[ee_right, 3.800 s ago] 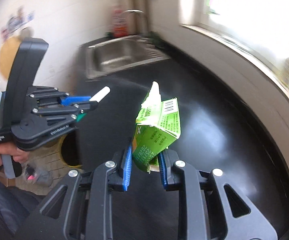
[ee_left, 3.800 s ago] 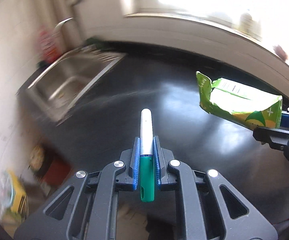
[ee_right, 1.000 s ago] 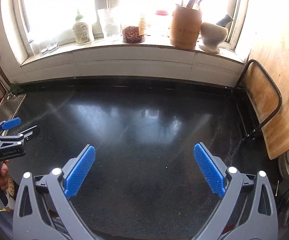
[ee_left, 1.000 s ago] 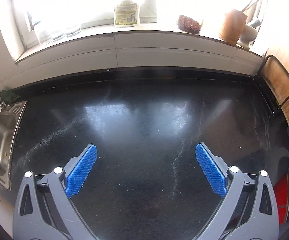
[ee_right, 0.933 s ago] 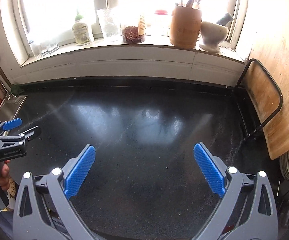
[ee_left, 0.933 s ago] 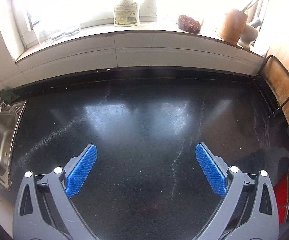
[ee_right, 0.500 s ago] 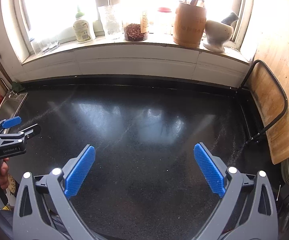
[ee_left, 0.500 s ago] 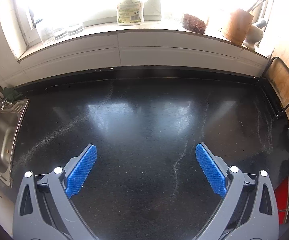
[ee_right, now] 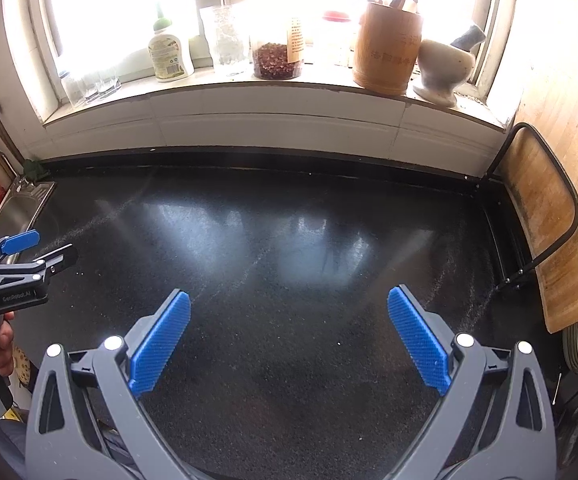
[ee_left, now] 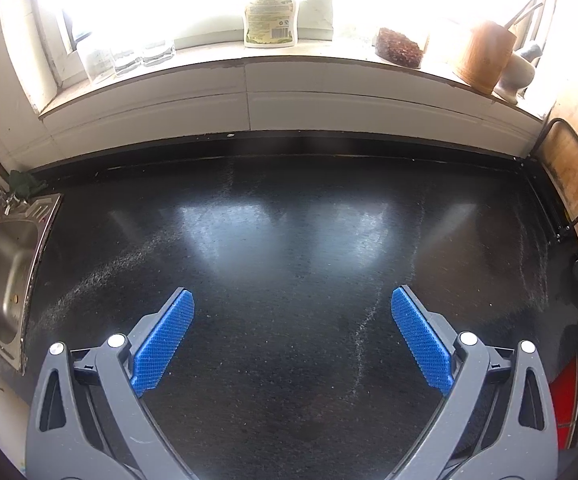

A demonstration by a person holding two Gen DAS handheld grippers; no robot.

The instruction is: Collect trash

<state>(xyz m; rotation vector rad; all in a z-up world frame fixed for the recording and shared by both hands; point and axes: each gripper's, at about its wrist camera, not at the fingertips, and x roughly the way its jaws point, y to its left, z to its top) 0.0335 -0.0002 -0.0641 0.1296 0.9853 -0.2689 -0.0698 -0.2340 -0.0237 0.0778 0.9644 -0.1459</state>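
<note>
Grey linkage arms, blue ribbed fingers, silver screws, GenRobot.AI marking

**Surfaces and finishes**

The counter was black and speckled, polished enough to throw back window glare — faint pale streaks dulled it in places. The sink was brushed steel. The left gripper and right gripper were matt grey plastic, with blue knurled pads. A utensil holder looked like bamboo, the mortar like pale stone, and the cutting board was worn, stained wood.
</note>
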